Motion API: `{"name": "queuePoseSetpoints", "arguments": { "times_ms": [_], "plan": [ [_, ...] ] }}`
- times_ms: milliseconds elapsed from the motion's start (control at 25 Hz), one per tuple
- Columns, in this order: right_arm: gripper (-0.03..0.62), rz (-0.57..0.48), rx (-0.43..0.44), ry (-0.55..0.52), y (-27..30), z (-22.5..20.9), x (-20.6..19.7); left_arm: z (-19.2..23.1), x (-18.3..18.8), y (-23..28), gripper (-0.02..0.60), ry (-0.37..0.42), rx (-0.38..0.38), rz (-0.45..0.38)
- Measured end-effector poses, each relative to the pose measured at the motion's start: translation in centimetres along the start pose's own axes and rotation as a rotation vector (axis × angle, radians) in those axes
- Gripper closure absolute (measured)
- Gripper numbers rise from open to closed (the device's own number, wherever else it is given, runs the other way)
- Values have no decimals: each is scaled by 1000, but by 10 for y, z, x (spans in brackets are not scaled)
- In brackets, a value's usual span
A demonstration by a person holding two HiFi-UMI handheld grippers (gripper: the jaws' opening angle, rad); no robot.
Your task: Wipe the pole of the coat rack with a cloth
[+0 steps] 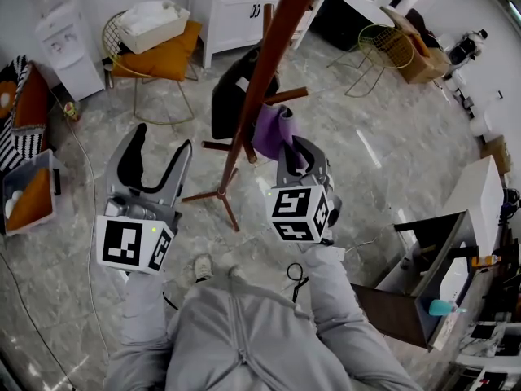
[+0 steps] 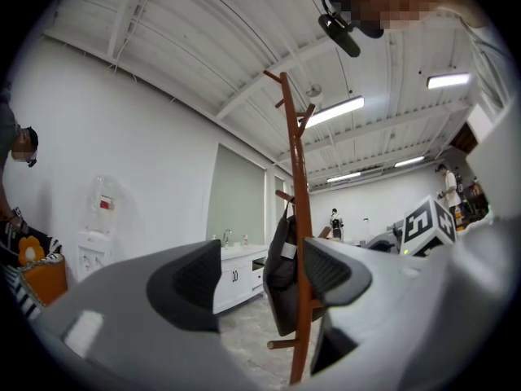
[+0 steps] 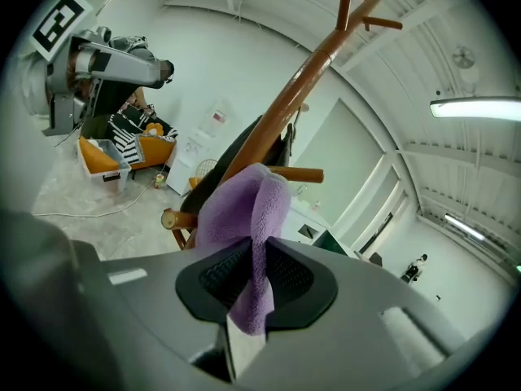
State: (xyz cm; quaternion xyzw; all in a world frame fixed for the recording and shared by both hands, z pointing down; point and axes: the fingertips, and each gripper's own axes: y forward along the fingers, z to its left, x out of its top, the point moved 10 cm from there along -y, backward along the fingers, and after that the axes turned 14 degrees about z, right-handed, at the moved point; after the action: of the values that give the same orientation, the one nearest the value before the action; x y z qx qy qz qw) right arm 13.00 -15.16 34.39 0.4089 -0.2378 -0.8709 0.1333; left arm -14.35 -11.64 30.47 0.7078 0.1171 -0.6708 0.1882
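Observation:
A brown wooden coat rack pole [image 1: 264, 63] rises through the middle of the head view, with a black bag [image 1: 236, 88] hung on it. My right gripper [image 1: 295, 155] is shut on a purple cloth [image 1: 273, 131], and the cloth lies against the pole's right side. In the right gripper view the cloth [image 3: 248, 226] sits pinched between the jaws with the pole [image 3: 285, 108] just behind it. My left gripper [image 1: 156, 160] stands open to the left of the pole, with nothing in it. The left gripper view shows the pole [image 2: 299, 243] beside the right pad.
The rack's legs [image 1: 213, 194] spread over the marble floor. A wire chair with an orange cushion [image 1: 159, 55] stands at the back left, a white cabinet [image 1: 244, 6] behind, another wire chair [image 1: 383, 51] at the back right. A desk [image 1: 456, 243] is at the right.

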Motion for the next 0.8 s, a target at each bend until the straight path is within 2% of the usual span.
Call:
{"name": "queuePoseSetpoints", "arguments": {
  "times_ms": [240, 440, 680, 800],
  "plan": [
    [545, 5, -17, 28, -13, -11, -20, -13, 4, -1, 241, 14, -6, 3],
    [545, -34, -41, 46, -31, -22, -29, -21, 7, -5, 241, 26, -3, -1],
    [545, -194, -96, 43, -77, -46, -13, -31, 10, -13, 241, 36, 10, -3],
    [545, -273, -91, 18, -103, -51, 1, -34, 10, -19, 241, 38, 24, -4]
  ]
}}
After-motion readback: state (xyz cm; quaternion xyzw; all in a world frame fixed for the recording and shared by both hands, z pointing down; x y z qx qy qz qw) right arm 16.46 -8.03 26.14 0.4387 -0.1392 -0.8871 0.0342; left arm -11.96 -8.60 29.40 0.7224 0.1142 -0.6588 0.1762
